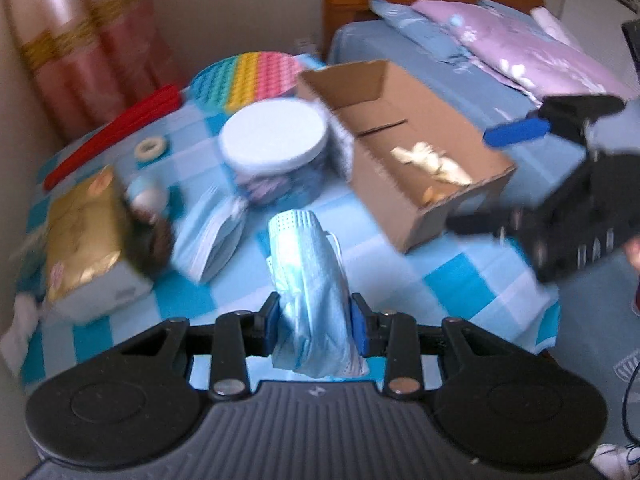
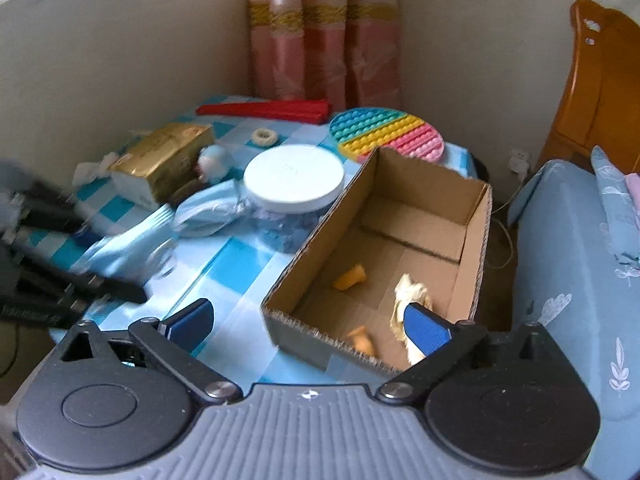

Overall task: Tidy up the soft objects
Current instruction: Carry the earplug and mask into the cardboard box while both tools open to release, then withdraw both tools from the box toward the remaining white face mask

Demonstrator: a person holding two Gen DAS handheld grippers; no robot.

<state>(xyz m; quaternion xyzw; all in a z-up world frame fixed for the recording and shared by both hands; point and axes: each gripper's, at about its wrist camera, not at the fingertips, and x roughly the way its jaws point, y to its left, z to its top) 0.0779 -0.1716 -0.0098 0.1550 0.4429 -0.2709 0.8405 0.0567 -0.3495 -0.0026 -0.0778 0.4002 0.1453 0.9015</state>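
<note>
My left gripper [image 1: 316, 322] is shut on a light blue face mask [image 1: 308, 280] and holds it above the checked tablecloth; the mask also shows in the right wrist view [image 2: 128, 244]. An open cardboard box [image 1: 404, 148] stands to its right, with a cream soft item [image 1: 436, 166] inside. In the right wrist view the box [image 2: 384, 248] holds the cream item [image 2: 408, 300] and two orange pieces [image 2: 350, 278]. My right gripper [image 2: 310, 320] is open and empty, hovering at the box's near left corner. A stack of masks [image 1: 214, 236] lies on the table.
A round jar with a white lid [image 2: 294, 182], a rainbow pop-it mat [image 2: 386, 132], a gold tissue pack [image 2: 164, 160], a red strip [image 2: 264, 110] and a tape roll [image 2: 263, 137] sit on the table [image 2: 236, 304]. A bed [image 2: 576, 260] is at the right, curtains behind.
</note>
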